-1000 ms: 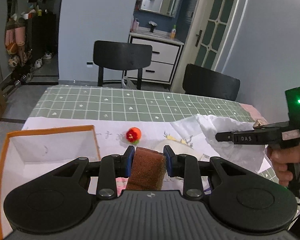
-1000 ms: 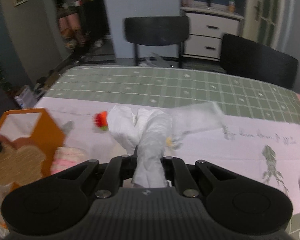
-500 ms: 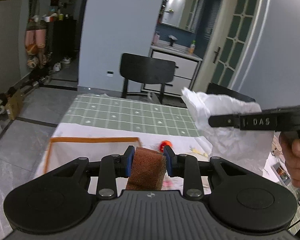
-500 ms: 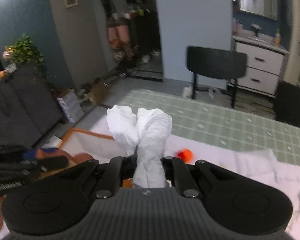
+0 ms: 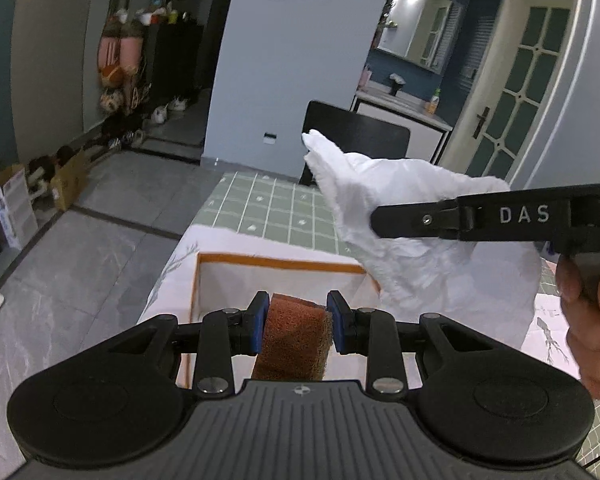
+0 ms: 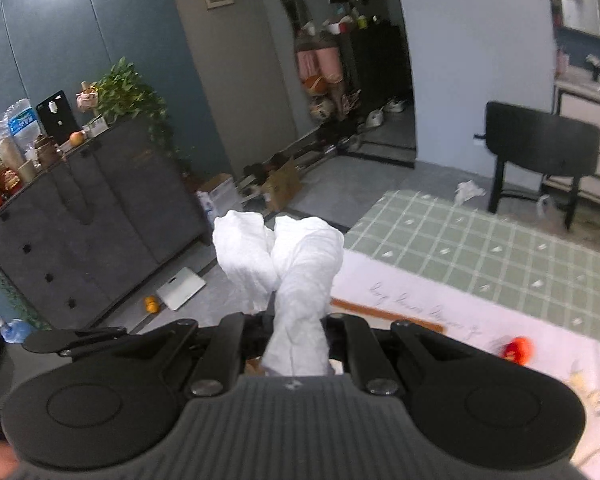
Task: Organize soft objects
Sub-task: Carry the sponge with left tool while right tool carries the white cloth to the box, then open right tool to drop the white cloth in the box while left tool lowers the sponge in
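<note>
Moved: both hands now carry their loads over the orange-rimmed box (image 5: 278, 261).
Left gripper (image 5: 296, 322): jaws clamp the brown sponge (image 5: 294, 338).
Right gripper (image 6: 296, 330): jaws pinch the white cloth (image 6: 300, 276).
Advice: centre each load over the box before releasing.

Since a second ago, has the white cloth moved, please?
Yes: the white cloth has been lifted off the table toward the orange-rimmed box.

The white cloth (image 6: 296, 280) is hiding the right gripper (image 6: 296, 344)'s fingertips in its own view, the left gripper (image 5: 298, 322) and its brown sponge (image 5: 294, 336) are covering the near part of the orange-rimmed box (image 5: 276, 260), and the frame edge is cropping the person's hand (image 5: 592, 320).
</note>
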`<move>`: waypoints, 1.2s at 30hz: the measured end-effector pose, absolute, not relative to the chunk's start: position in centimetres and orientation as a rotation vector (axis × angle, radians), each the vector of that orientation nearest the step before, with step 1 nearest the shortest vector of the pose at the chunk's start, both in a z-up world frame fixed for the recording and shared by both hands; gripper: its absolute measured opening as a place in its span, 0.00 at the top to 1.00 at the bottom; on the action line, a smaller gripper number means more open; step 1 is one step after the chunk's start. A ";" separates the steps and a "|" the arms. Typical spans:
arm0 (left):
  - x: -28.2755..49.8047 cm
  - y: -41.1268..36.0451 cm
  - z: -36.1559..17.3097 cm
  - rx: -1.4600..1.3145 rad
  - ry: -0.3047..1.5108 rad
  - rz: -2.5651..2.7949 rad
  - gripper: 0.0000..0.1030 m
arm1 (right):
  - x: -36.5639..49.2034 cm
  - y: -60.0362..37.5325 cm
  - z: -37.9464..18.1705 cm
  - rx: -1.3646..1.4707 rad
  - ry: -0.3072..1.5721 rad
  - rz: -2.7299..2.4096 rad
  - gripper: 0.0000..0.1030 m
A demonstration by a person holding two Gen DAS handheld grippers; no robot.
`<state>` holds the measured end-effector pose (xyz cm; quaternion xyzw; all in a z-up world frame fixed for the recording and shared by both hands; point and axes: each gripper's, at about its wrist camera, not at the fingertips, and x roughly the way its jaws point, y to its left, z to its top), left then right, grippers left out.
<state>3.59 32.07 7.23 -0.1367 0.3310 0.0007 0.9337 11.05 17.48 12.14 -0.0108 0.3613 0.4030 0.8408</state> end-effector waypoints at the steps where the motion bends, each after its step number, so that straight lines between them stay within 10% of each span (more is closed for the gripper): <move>1: 3.5 32.3 6.9 -0.283 0.684 0.002 0.66 | 11.2 17.9 11.6 -0.015 0.776 0.855 0.92; 36: 4.7 30.6 0.6 -0.091 0.811 0.064 0.66 | 12.0 22.8 -5.0 -0.532 0.917 0.753 0.85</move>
